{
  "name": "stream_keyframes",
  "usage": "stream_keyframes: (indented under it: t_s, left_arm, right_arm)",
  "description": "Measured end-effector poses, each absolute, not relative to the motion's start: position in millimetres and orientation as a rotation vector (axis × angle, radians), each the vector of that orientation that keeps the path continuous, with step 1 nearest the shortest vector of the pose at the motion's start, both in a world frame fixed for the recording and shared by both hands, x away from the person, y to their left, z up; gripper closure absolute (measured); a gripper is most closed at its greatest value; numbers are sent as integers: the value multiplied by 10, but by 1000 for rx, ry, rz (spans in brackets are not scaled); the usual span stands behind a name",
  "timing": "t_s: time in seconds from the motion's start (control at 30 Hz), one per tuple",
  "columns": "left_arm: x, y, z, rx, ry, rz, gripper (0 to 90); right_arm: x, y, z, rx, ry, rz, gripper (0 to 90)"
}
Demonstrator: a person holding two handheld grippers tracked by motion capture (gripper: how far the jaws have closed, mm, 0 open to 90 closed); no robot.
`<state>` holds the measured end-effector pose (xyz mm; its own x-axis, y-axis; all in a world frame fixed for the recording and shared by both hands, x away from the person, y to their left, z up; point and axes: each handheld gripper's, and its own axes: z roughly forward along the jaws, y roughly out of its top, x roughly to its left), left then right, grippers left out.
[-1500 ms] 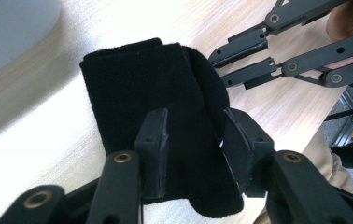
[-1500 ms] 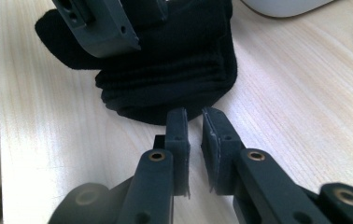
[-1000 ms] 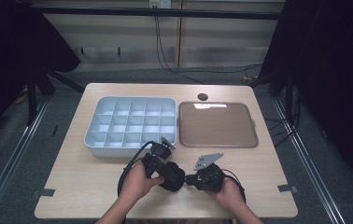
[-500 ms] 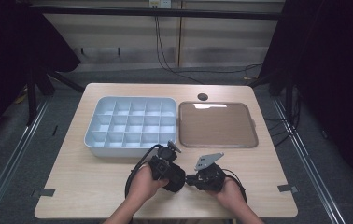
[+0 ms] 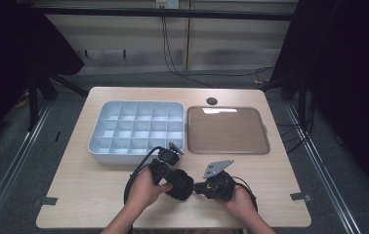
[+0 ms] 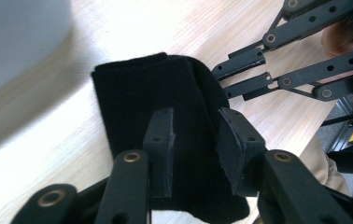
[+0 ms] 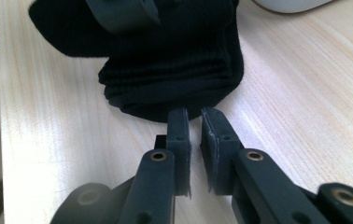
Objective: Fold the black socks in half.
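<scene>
Meanwhile, from the high view, we hold a folded black knitted cloth (image 5: 180,184) on the pale wooden table (image 5: 90,195), near its front edge, between our left gripper (image 5: 181,181) and right gripper (image 5: 198,186); the white plastic compartment tray (image 5: 105,113) and the flat brown tray (image 5: 263,137) behind it hold nothing, so we judge the work barely begun, the cloth not yet placed anywhere.

Through the left gripper view, our jaws straddle the cloth (image 6: 165,98) with a gap on either side, having just been opening, so the left gripper (image 6: 195,154) stands released. The right gripper (image 6: 244,77) shows at upper right, its tips at the cloth's far edge.

Through the right gripper view, our right gripper (image 7: 195,123) is nearly closed, tips at the cloth's (image 7: 174,60) near hem; whether they pinch fabric we cannot tell.

We read no brand, label or writing in any view.
</scene>
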<state>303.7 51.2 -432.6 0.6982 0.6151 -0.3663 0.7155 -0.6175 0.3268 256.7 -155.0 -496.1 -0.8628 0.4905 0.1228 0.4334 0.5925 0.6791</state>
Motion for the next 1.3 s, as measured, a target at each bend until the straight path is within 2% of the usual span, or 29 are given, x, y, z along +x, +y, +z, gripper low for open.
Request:
stream_keyframes:
  t_s: [0.2,0.4,0.6,0.87,1.3]
  left_arm:
    - [3075,597,-4243,2447,1042,-280,560]
    - [3105,675,-4230,2418,1079,-260,518]
    - [3152,770,-4310,2406,1133,-255,448]
    - [3186,789,-4508,2415,1186,-286,416]
    - [3166,658,-4708,2394,1207,-340,385]
  right_arm:
    - [2561,-1545,-4957,789,2739,1131,820]
    - [2558,-1540,-4954,797,2739,1130,824]
    - [2555,-1535,-4954,791,2745,1141,830]
    - [2542,-1515,-4962,765,2771,1134,869]
    - [2540,-1493,-4972,750,2772,1135,876]
